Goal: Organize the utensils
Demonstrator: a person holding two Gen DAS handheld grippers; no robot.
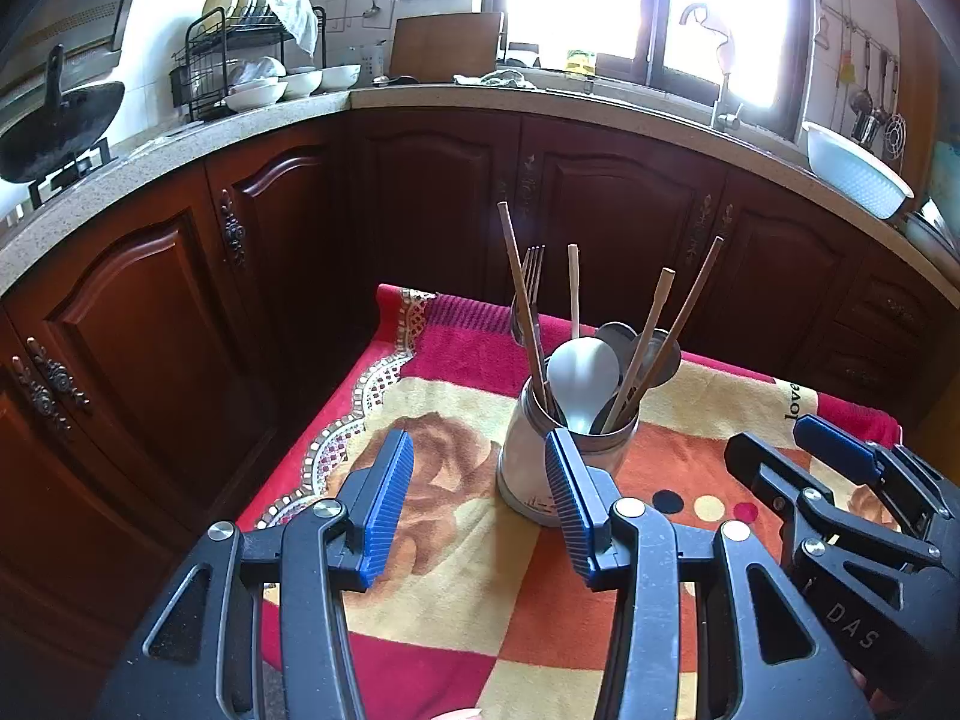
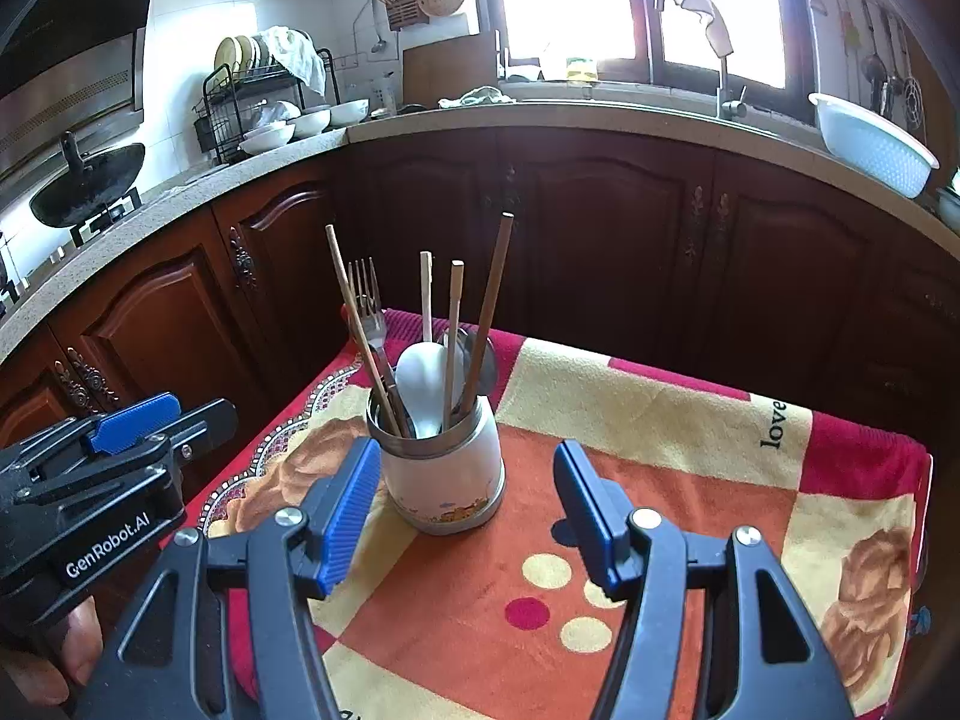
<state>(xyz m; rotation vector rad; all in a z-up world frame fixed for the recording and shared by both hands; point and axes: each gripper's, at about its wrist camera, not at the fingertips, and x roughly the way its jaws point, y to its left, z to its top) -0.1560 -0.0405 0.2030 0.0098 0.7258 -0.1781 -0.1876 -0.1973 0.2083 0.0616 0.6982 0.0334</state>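
Apparently everything's already standing in the utensil holder (image 2: 443,474), so the step in hand, as I read it, is a check or tidy-up w/ nothing gripped. Left gripper (image 1: 480,498) has its jaws spread wide, empty; the holder sits just ahead of them, partly behind the right-side pad. Right gripper (image 2: 465,510) is likewise wide open and empty, w/ the holder straight ahead, slightly toward its left pad.

To do it well: if anything needs straightening, come from above, close on one stick only, and lift straight up so the rest don't rake out. Keep the other jaws near the holder wall to steady it; the soft cloth (image 2: 660,480) under it over the tabletop probably lets it rock.

Materials: holder is a glossy white cylinder, prob. ceramic, w/ metal rim and a small printed band low down. Chopsticks (image 2: 495,300) are thin wood, some dark, some pale, leaning outward. Fork (image 2: 365,300) is steel, tines up. A white spoon (image 2: 420,378) has a smooth rounded bowl; darker metal spoons sit behind it. Cloth is fuzzy, red/orange/cream w/ dots.
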